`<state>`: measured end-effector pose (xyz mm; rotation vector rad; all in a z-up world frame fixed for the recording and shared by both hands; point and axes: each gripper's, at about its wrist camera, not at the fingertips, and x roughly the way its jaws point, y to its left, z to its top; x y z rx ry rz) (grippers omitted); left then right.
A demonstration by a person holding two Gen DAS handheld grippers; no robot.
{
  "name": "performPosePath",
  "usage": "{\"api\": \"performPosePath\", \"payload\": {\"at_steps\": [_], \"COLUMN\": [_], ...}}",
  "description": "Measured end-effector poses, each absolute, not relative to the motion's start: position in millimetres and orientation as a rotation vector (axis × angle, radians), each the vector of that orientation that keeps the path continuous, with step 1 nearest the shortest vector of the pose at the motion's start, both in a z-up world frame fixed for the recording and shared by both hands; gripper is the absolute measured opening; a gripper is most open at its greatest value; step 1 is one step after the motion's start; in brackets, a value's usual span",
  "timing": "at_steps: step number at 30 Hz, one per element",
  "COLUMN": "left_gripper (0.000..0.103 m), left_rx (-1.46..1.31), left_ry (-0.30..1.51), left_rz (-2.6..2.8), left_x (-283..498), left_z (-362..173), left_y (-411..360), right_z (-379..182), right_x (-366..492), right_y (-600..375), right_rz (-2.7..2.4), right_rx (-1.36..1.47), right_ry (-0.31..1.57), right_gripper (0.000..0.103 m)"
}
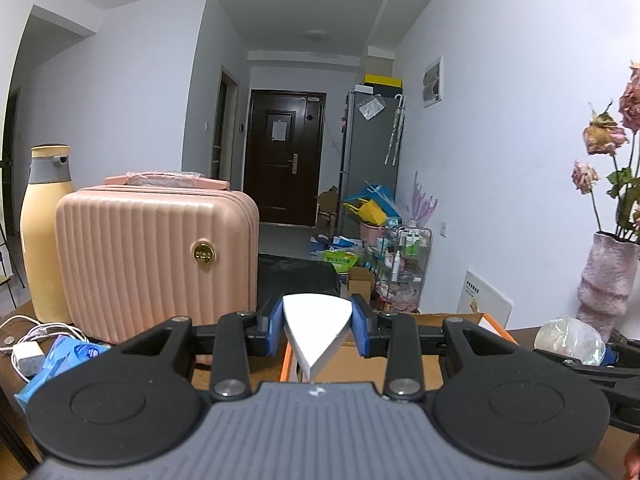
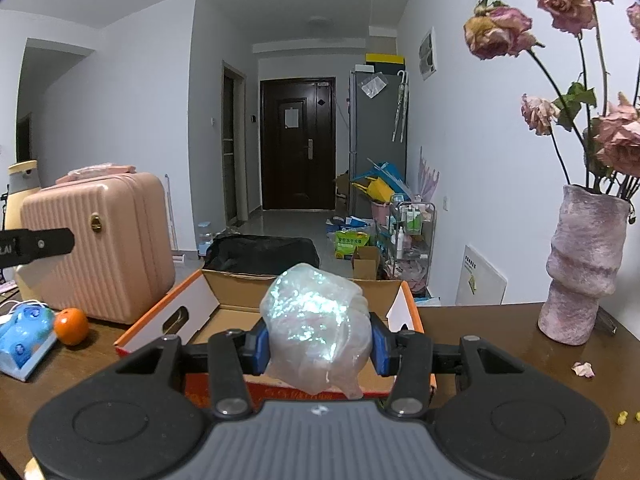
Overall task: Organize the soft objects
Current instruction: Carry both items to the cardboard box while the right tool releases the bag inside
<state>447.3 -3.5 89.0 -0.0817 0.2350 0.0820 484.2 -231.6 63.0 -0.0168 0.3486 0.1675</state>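
The left gripper point(image 1: 318, 330) is clamping a white wedge-shaped foam piece point(image 1: 316, 330) between its blue pads point(image 1: 275, 330), holding it above the near left edge of the open cardboard box point(image 2: 224, 300). The right gripper point(image 2: 318, 346) is squeezing a crumpled translucent plastic bag point(image 2: 316, 324) between its own pads, holding it over the near wall of the same box. In the left wrist view, the bag point(image 1: 570, 340) is also appearing at the right edge.

The box, orange on the outside, is sitting on a dark wooden table point(image 2: 500, 332) with its flaps open. What is lying inside it is hidden behind the bag, so its contents cannot be determined.

To the left of the box, an orange fruit point(image 2: 71, 326) is resting on the table just beside a blue tissue pack point(image 2: 24, 332). A white charger with cable point(image 1: 28, 354) is lying at the near left. Farther left, a pink ribbed case point(image 1: 156, 260) is standing upright, with a yellow bottle point(image 1: 44, 236) standing behind its left side.

On the right side of the table, a pink textured vase point(image 2: 582, 264) is holding wilted roses point(image 2: 500, 32). A fallen petal point(image 2: 583, 369) is lying near its base.

Beyond the table, a black bag point(image 2: 260, 254) is lying on the floor. A dark door point(image 2: 298, 144) is closing off the far end of the corridor, with a grey cabinet point(image 2: 376, 120) standing to its right.
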Motion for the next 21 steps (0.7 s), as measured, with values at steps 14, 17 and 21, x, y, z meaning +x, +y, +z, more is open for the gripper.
{"api": "performPosePath", "payload": {"at_steps": [14, 17, 21], "left_gripper": [0.035, 0.035, 0.035], "left_rx": [-0.044, -0.030, -0.005], "left_ry": [0.295, 0.322, 0.381], "left_rz": [0.083, 0.078, 0.076], "left_x": [512, 527, 547], "left_z": [73, 66, 53], "left_y": [-14, -19, -27], "right_z": [49, 45, 38], "right_x": [541, 551, 565], "right_y": [-214, -211, -208], "right_rz": [0.173, 0.171, 0.163], "right_rx": [-0.078, -0.091, -0.096], "right_ry": [0.407, 0.422, 0.457], "right_gripper": [0.046, 0.046, 0.046]}}
